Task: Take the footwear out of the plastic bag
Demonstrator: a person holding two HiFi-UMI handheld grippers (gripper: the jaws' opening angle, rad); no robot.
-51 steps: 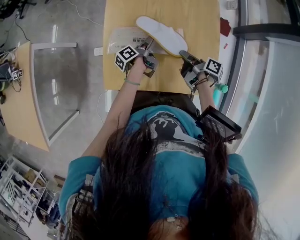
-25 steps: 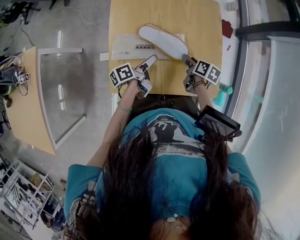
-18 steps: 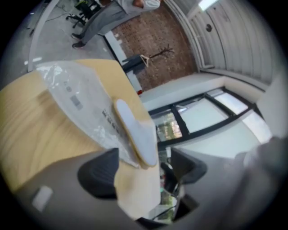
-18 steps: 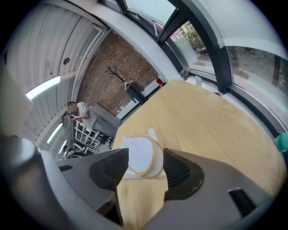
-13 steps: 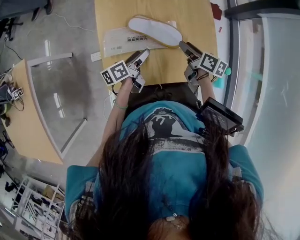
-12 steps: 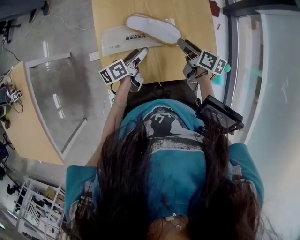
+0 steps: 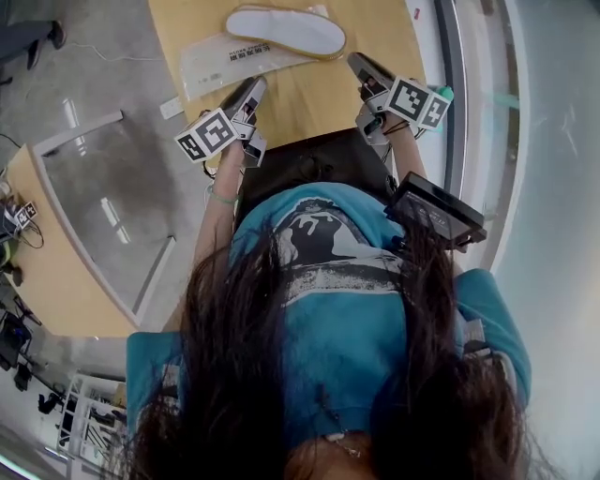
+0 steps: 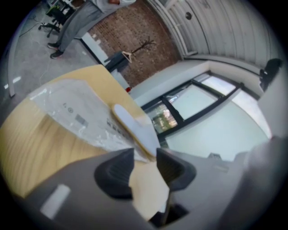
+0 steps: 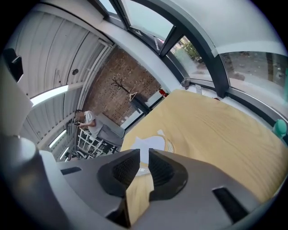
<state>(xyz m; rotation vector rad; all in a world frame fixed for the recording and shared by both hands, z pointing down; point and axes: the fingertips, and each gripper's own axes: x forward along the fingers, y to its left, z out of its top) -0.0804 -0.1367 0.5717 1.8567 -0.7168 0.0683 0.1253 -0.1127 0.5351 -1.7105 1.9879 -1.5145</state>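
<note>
A white flat slipper (image 7: pixel 286 30) lies on the wooden table (image 7: pixel 309 94), its left end resting on top of the flat clear plastic bag (image 7: pixel 225 66). Both show again in the left gripper view as the slipper (image 8: pixel 135 130) and the bag (image 8: pixel 76 114). My left gripper (image 7: pixel 255 84) hovers near the table's front edge, short of the bag, jaws closing with nothing between them. My right gripper (image 7: pixel 354 62) sits to the right of the slipper's toe, jaws closing too, a narrow empty gap left. Beyond the right gripper (image 9: pixel 144 155) the slipper (image 9: pixel 150 143) shows pale.
A black chair edge (image 7: pixel 314 159) meets the table front. A glass-topped side table (image 7: pixel 94 206) stands to the left, a teal object (image 7: pixel 446 92) at the right. A black device (image 7: pixel 436 211) rides by my right arm. A person (image 8: pixel 85 13) stands far off.
Both grippers have drawn back from the slipper toward the table's near edge, and their jaws have narrowed. The slipper and bag stay where they were left.
</note>
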